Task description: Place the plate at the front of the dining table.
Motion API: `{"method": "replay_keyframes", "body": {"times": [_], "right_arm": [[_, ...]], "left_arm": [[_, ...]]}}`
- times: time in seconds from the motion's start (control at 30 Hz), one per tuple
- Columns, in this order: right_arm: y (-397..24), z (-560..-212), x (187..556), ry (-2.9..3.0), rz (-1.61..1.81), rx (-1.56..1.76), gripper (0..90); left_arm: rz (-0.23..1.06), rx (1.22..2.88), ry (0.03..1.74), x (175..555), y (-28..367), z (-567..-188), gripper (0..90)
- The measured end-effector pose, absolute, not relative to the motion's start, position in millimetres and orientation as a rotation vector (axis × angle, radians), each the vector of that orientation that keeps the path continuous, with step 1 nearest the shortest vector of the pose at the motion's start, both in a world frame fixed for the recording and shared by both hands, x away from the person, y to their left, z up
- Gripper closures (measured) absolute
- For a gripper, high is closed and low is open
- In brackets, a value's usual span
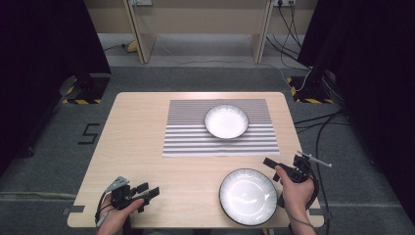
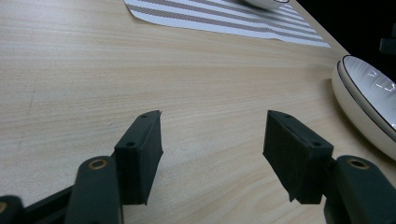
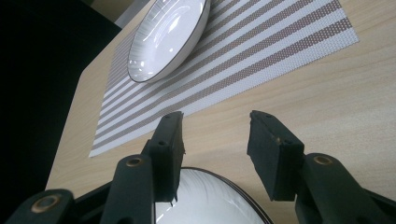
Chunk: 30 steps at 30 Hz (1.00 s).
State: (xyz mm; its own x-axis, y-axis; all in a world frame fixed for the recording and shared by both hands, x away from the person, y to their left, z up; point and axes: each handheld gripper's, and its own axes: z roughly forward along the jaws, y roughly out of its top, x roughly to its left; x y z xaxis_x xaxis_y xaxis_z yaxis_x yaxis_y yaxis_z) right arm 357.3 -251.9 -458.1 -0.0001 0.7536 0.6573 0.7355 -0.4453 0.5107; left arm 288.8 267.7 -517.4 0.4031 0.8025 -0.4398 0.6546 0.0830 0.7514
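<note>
— What lies on the wooden surface (image 1: 137, 147)?

— A striped placemat (image 1: 220, 142) sits toward the far side, and a white bowl with a dark rim (image 1: 226, 121) rests on it, near its far right part. A second bowl (image 1: 247, 196), larger in the high view, stands on bare wood close to the near edge, right of centre and well apart from the first.

— Where are the tongs?

— The left tongs (image 1: 147, 190) are held low at the near left corner, a hand (image 1: 117, 215) wrapped around the body behind them. The right tongs (image 1: 272, 169) hover just beside the near bowl, at its right rim, held by the right hand (image 1: 296, 193), with a cable looping down by the wrist.

— Open or closed?

— Both stand wide apart with nothing between the pads. In the left gripper view the two black jaws frame bare wood, and the near bowl's pale outer wall shows off to the right. In the right gripper view the jaws sit above the near bowl's rim, pointing toward the mat and the far bowl.

— Do the right tongs touch the bowl?

— I cannot tell; they are very close to the rim.

— And beyond the surface?

— Grey floor (image 1: 195, 78), black curtains on either side, and cables (image 1: 318, 127) trailing at the right.
</note>
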Motion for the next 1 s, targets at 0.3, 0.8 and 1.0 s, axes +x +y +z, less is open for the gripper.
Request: {"method": "replay_keyframes", "body": {"times": [0.3, 0.8, 1.0], "right_arm": [[-252, -460, 346, 1.65, 1.471, 2.197, 54.8], [-253, -464, 322, 1.652, 1.49, 2.185, 54.2], [-251, -464, 322, 1.649, 1.506, 2.184, 53.4]], "left_arm": [[0.177, 1.626, 1.313, 289, 268, -518, 36.8], [0.177, 1.627, 1.311, 289, 268, -518, 36.8], [0.177, 1.627, 1.312, 289, 268, -518, 36.8]]}}
